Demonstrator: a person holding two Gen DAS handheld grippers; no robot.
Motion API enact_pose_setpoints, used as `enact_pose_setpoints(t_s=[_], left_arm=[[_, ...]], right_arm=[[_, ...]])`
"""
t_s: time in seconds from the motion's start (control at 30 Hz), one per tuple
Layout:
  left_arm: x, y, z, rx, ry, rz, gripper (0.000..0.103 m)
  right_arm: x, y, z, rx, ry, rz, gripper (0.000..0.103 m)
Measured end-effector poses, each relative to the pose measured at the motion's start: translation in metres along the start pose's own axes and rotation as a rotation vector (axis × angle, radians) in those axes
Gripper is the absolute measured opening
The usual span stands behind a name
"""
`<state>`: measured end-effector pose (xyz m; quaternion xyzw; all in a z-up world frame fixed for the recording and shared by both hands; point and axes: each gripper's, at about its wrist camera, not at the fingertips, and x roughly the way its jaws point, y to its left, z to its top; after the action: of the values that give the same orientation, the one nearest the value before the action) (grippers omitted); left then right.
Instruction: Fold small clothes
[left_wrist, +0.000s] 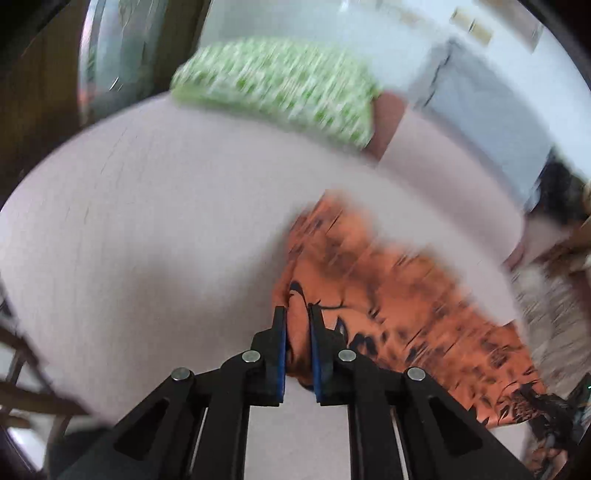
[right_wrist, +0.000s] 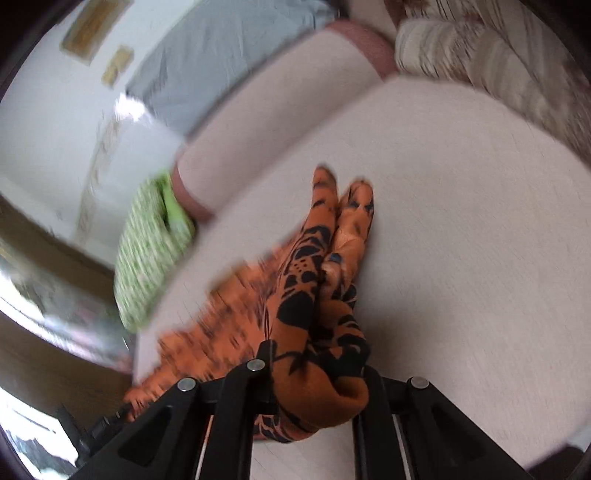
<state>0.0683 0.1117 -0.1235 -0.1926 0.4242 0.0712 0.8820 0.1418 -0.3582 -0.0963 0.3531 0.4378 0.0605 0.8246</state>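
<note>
1. Two grippers on one orange cloth (left_wrist: 399, 295): left gripper (left_wrist: 297, 314) pinches its edge narrowly near the table's (left_wrist: 129, 221) middle; right gripper (right_wrist: 317, 354) clamps a bunched fold.
2. Risk, I'd say: uneven pulling slips the thin fabric free.
3. One green folded cloth (left_wrist: 280, 88) sits at the far edge.

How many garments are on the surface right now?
2. The orange printed garment is held by both tools, left tool and right tool. The green patterned garment, apparently folded, lies at the far edge. Others may be hidden.
</note>
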Motion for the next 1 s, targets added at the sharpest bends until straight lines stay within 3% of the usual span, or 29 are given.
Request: enact_pose_setpoints(t_s=[0.07,0.1,0.13,0.17,0.2,0.27,0.37,0.57,0.73,0.8,0.83,0.87,0.9,1.0], left_arm=[[0.034,0.019,-0.024,-0.019,0.132,0.048,0.021],[0.034,0.027,-0.025,-0.050,0.104,0.007,0.022],[0.029,0.027,-0.021,-0.041,0.092,0.009,0.034],[0.022,0.024,-0.013,-0.022,0.076,0.030,0.042],[0.011,0.020,-0.002,-0.010,0.026,0.027,0.047],[-0.008,0.013,0.020,0.020,-0.062,0.010,0.067],[-0.011,-0.001,0.048,0.082,-0.121,0.017,0.071],[0.062,-0.033,0.086,0.216,0.030,0.011,0.071],[0.103,-0.058,0.102,0.349,0.038,0.020,0.071],[0.115,-0.066,0.107,0.387,0.038,0.014,0.065],[0.119,-0.067,0.108,0.398,0.044,0.010,0.053],[0.126,-0.069,0.112,0.405,0.064,0.006,0.025],[0.135,-0.070,0.115,0.411,0.094,0.018,0.010],[0.150,-0.065,0.120,0.373,0.136,0.021,0.005]], right_arm=[[0.016,-0.038,-0.033,0.040,0.100,-0.051,0.021],[0.026,-0.061,-0.044,0.100,0.153,-0.079,0.022],[0.024,-0.076,-0.048,0.169,0.142,-0.016,0.025],[0.015,-0.082,-0.047,0.212,0.108,0.006,0.035],[0.008,-0.080,-0.044,0.202,0.085,-0.022,0.052],[-0.010,-0.070,-0.033,0.150,0.009,-0.065,0.069],[-0.029,-0.054,-0.010,0.081,-0.067,-0.080,0.069],[-0.003,-0.019,0.038,-0.091,-0.053,-0.054,0.069],[0.032,-0.019,0.065,-0.154,0.012,-0.076,0.069],[0.040,-0.016,0.070,-0.198,0.021,-0.080,0.069],[0.045,-0.015,0.072,-0.210,0.026,-0.084,0.069],[0.048,-0.015,0.075,-0.222,0.025,-0.093,0.069],[0.050,-0.017,0.077,-0.227,0.020,-0.101,0.069],[0.061,-0.022,0.086,-0.219,0.034,-0.113,0.069]])
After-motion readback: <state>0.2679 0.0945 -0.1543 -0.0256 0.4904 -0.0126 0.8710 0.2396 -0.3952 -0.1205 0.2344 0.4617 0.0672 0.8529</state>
